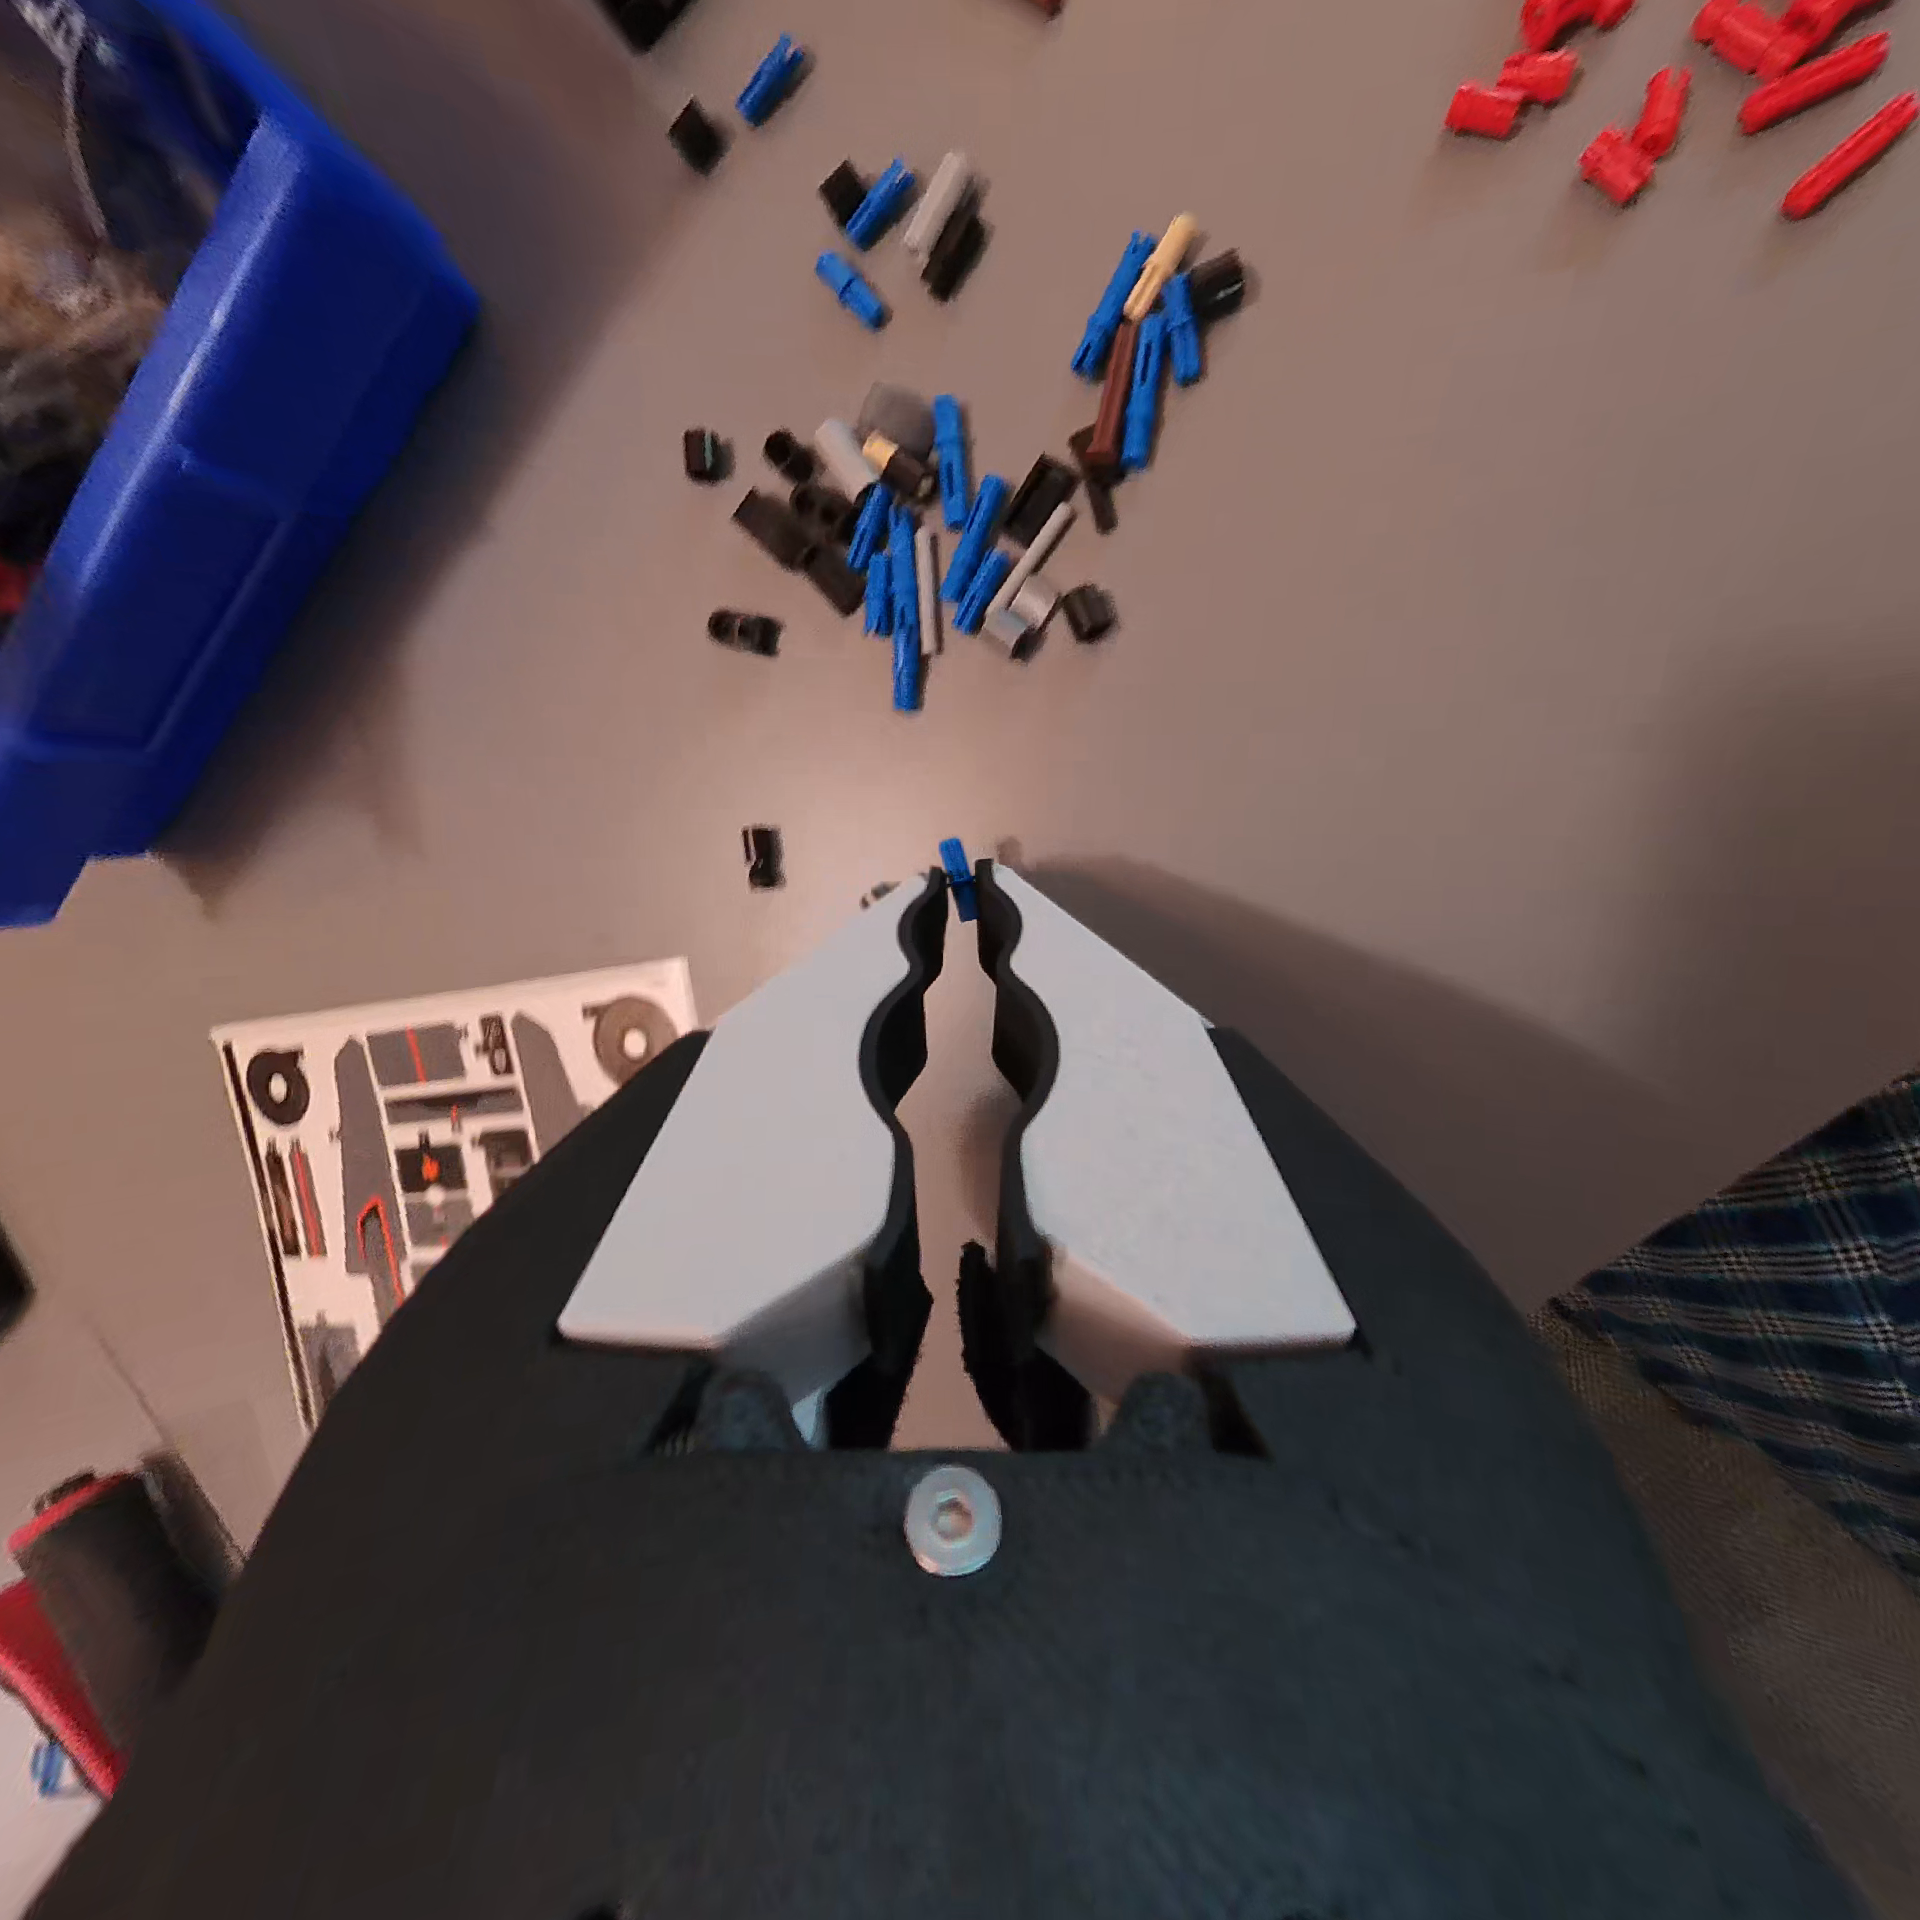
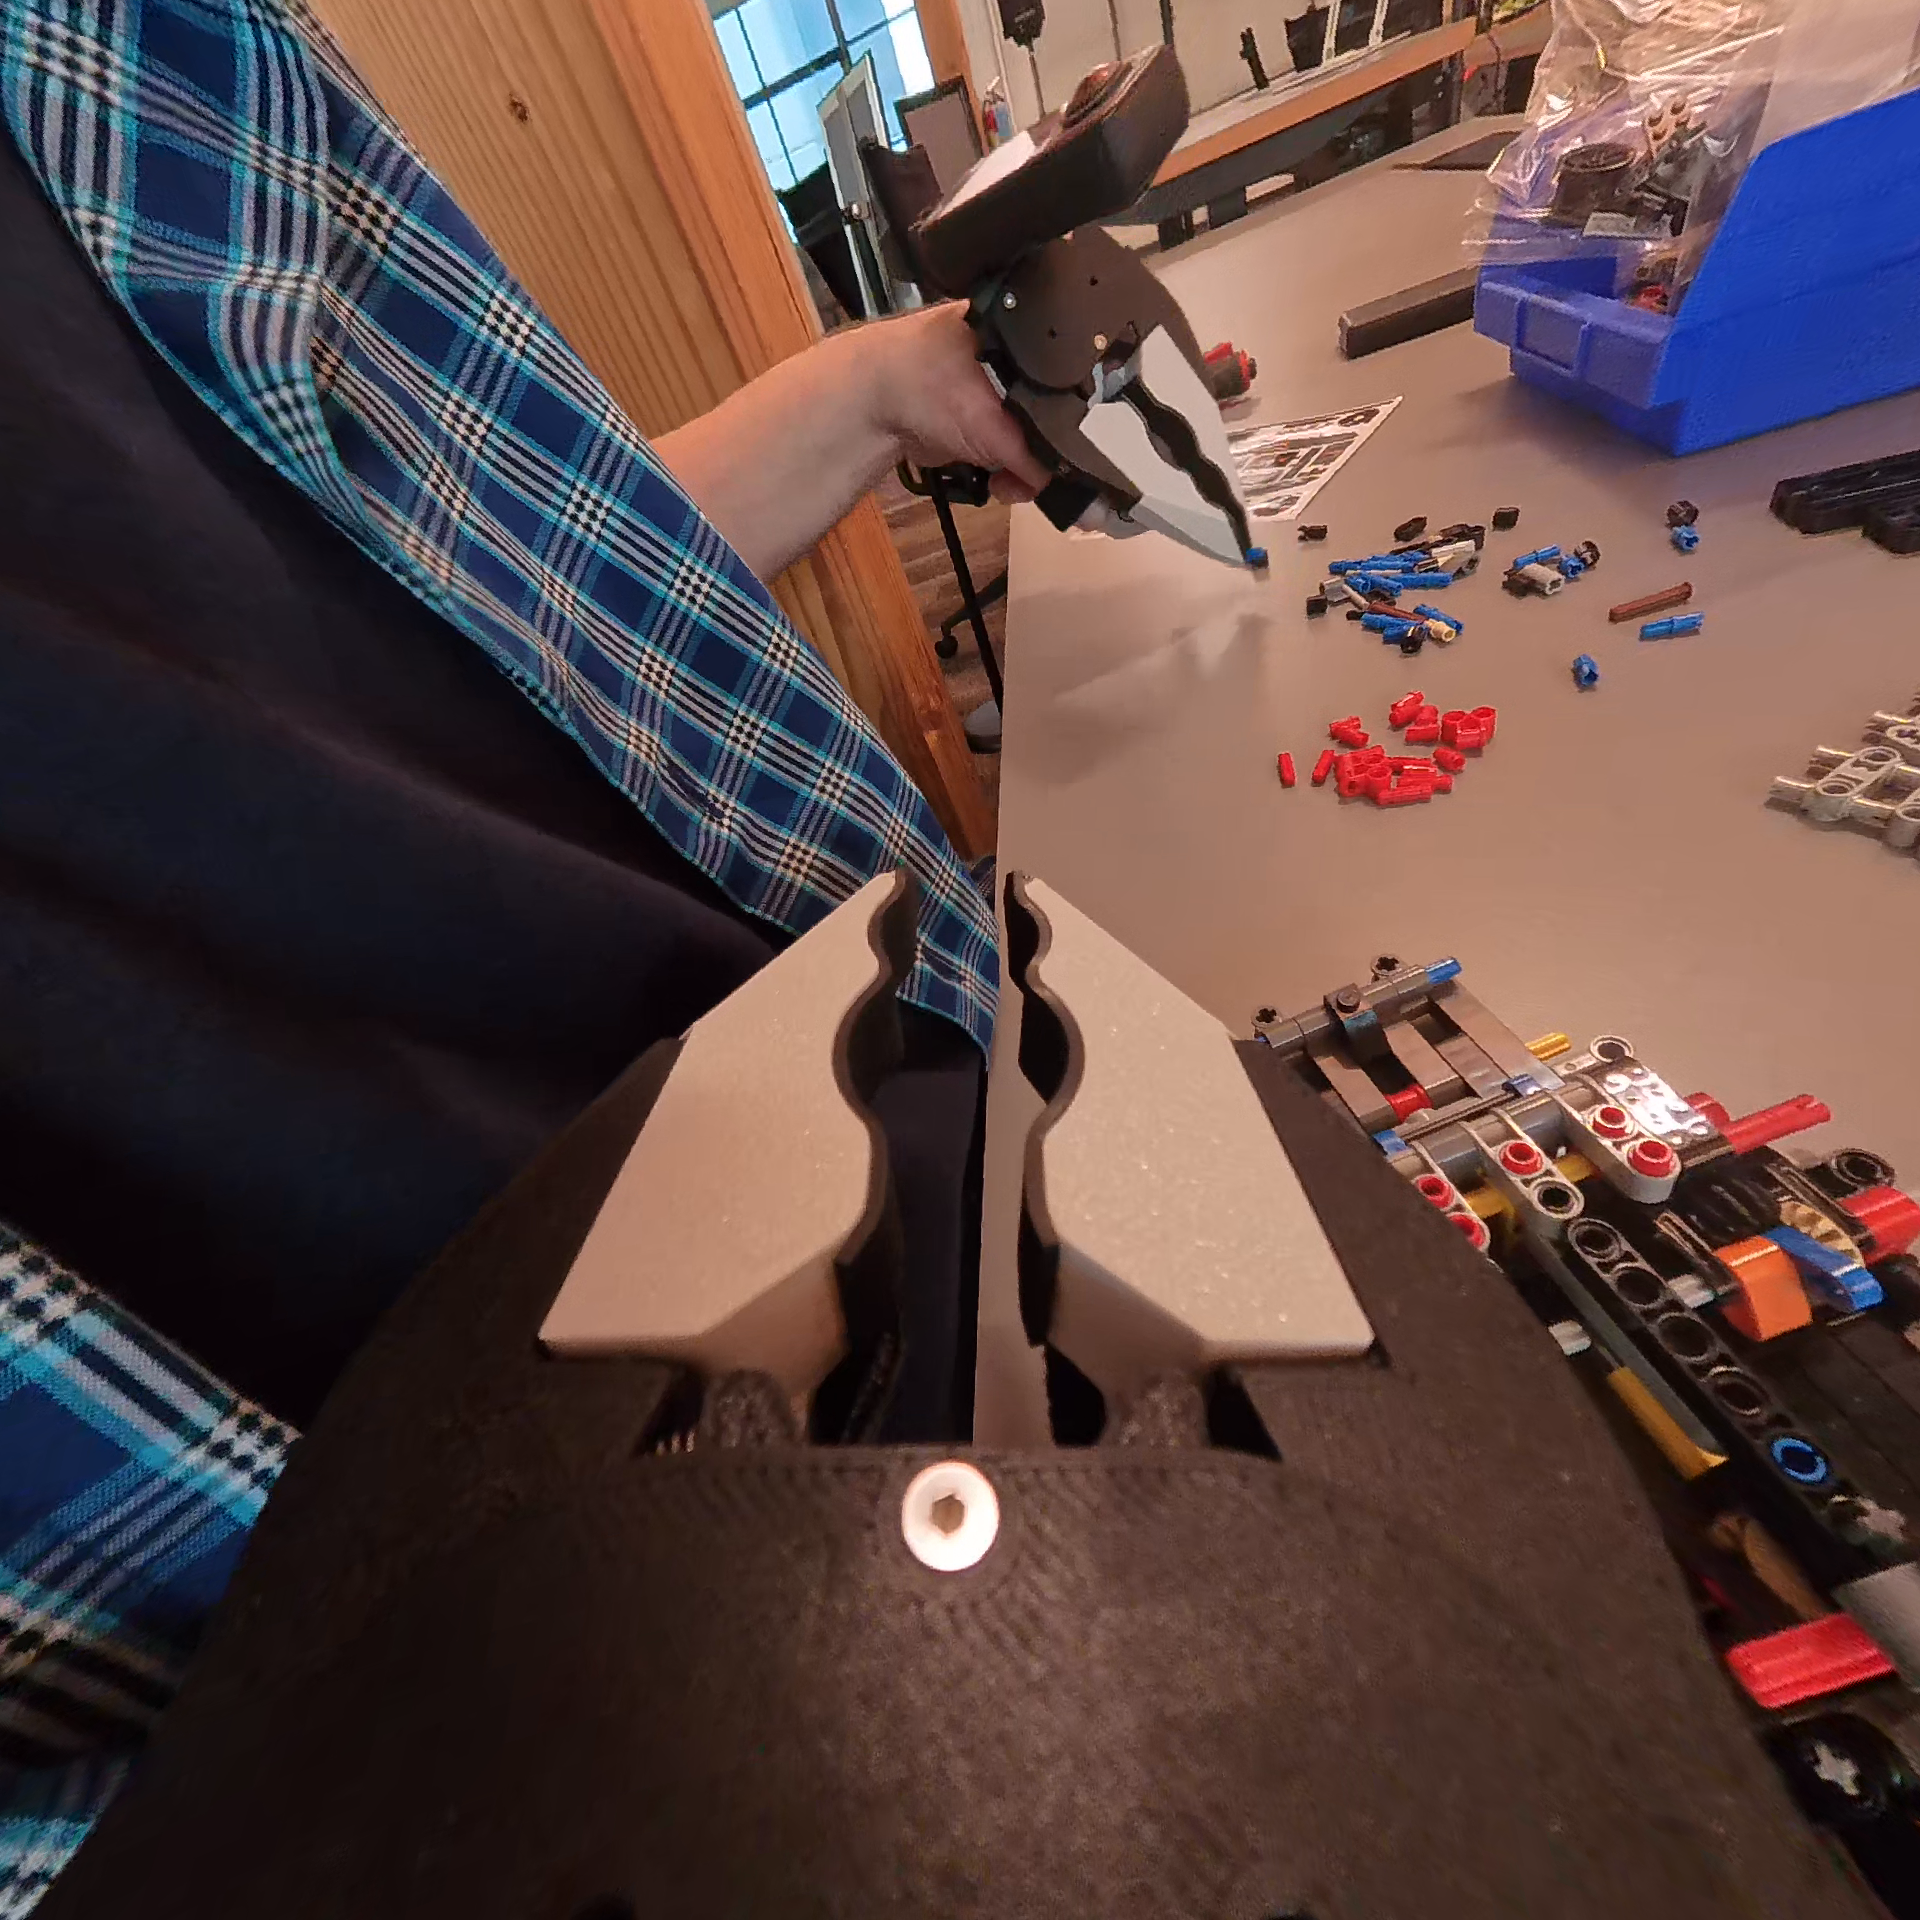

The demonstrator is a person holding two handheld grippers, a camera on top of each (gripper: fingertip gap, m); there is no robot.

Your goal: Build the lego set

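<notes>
Grey matte tabletop fills the left wrist view, strewn with small plastic building parts. At its centre the left gripper has its two pale grey fingers pressed together on a small blue connector pin, held clear above the table. Beyond the tips lies a loose heap of blue, black and grey pins, with a scatter of red pins at the far right and a blue plastic bin at the left. A printed sticker sheet lies flat beside the gripper body.

From the right wrist view, the right gripper hangs at the table's near edge with its fingers slightly apart and nothing between them. Just to its right sits the partly built model of grey, black and red beams. Farther off, a hand holds the left gripper over the table.
</notes>
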